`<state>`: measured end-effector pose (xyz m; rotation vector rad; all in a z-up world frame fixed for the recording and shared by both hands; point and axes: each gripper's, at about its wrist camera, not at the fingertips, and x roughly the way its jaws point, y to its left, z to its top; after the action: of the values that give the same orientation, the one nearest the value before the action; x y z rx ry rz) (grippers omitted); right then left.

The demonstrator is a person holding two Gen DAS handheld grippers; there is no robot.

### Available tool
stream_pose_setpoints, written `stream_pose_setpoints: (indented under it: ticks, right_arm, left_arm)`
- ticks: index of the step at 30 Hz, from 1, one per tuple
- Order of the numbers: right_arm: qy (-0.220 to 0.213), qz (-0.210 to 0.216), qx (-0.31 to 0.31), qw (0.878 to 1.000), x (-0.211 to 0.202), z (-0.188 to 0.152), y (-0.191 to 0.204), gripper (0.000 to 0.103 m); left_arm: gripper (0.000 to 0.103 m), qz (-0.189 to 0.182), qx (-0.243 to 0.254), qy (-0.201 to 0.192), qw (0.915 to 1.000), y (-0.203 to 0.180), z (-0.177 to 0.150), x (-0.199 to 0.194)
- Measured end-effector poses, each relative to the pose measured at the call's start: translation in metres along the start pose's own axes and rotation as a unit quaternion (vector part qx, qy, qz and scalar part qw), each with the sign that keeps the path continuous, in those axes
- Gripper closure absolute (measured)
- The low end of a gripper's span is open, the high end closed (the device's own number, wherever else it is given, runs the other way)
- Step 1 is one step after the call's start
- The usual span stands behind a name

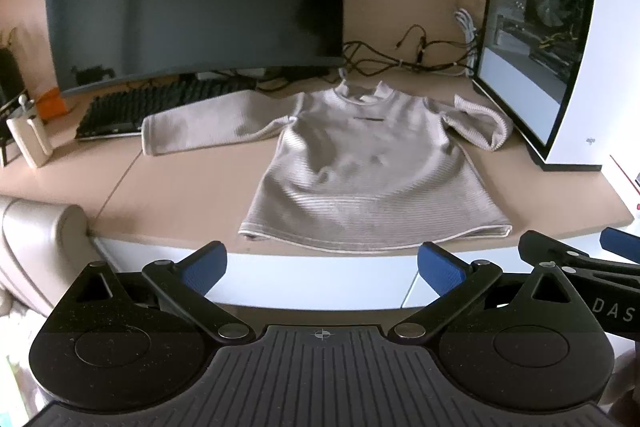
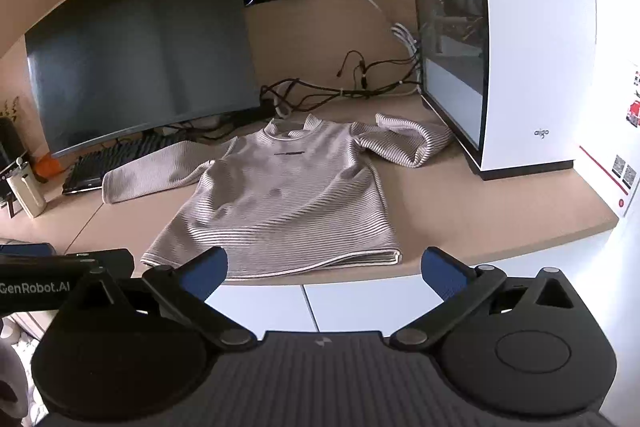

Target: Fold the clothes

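A pale grey ribbed long-sleeved sweater (image 1: 360, 167) lies flat, front up, on the beige wooden desk (image 1: 180, 195), hem at the near edge, one sleeve stretched toward the black keyboard (image 1: 132, 107), the other bunched beside the white glass-sided computer case (image 1: 560, 47). The left gripper (image 1: 322, 269) and right gripper (image 2: 324, 269) hover short of the desk, jaws wide and empty

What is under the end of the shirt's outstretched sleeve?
The sleeve of the shirt stretches toward the black keyboard; its cuff lies on the desk beside it. Any overlap is unclear.
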<state>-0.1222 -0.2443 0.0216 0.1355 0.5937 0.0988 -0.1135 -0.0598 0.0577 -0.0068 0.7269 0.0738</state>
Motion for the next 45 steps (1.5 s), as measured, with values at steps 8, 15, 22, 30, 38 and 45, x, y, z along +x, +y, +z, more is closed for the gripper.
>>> stream_pose_setpoints:
  ticks: [8,15,22,30,38,45]
  right_arm:
    - [0.006,-0.002,0.0,1.0,0.0,-0.002,-0.001,0.0]
    - [0.008,-0.005,0.007,1.0,0.001,-0.002,-0.004,0.0]
    - [0.013,-0.005,0.009,1.0,0.001,-0.003,-0.006,0.0]
    - [0.022,-0.005,0.004,1.0,-0.001,-0.008,-0.008,0.0]
    - [0.031,-0.002,0.003,1.0,-0.006,-0.013,-0.01,0.0]
    - [0.033,-0.004,0.001,0.999,-0.009,-0.017,-0.011,0.0]
  left_arm:
    - [0.0,-0.003,0.001,0.001,1.0,-0.001,-0.002,-0.002]
    - [0.0,-0.007,0.007,0.004,0.9999,-0.004,-0.002,-0.001]
    - [0.0,-0.011,0.008,0.014,0.9998,-0.005,-0.002,0.001]
    - [0.0,-0.014,0.004,0.026,0.9996,-0.005,-0.008,0.0]
    - [0.0,-0.017,-0.001,0.029,0.9995,-0.005,-0.015,-0.005]
    - [0.0,-0.019,-0.001,0.032,0.9993,-0.006,-0.019,-0.008]
